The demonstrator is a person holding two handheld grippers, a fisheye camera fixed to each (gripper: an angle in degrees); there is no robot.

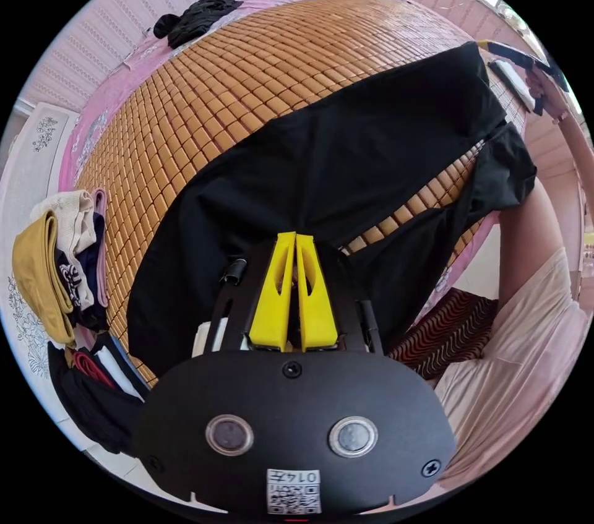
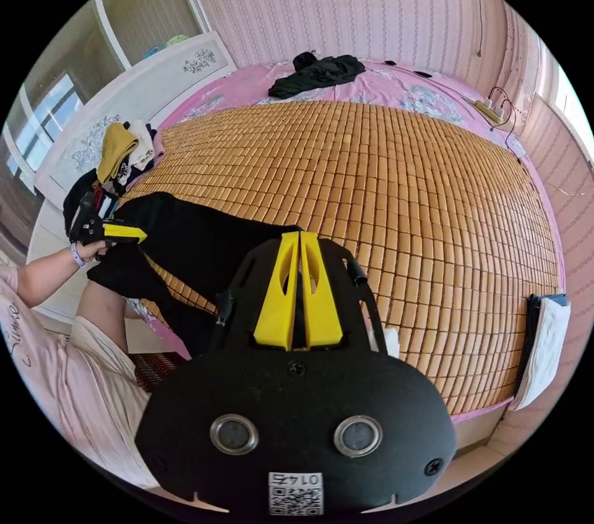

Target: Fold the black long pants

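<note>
While clamped — perhaps — black pants (image 1: 346, 159), 2 grippers (image 1: 295, 237) (image 2: 299, 234).

My black pants (image 1: 346, 159) lie spread across the bamboo mat (image 1: 247, 85), one edge draping off the bed's side.

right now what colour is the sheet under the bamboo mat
Pink with a pale floral print, clearest in the right gripper view beyond the bamboo mat.

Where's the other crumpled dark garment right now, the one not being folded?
The crumpled dark garment lies on the pink sheet past the bamboo mat, near the far wall in both views.
</note>
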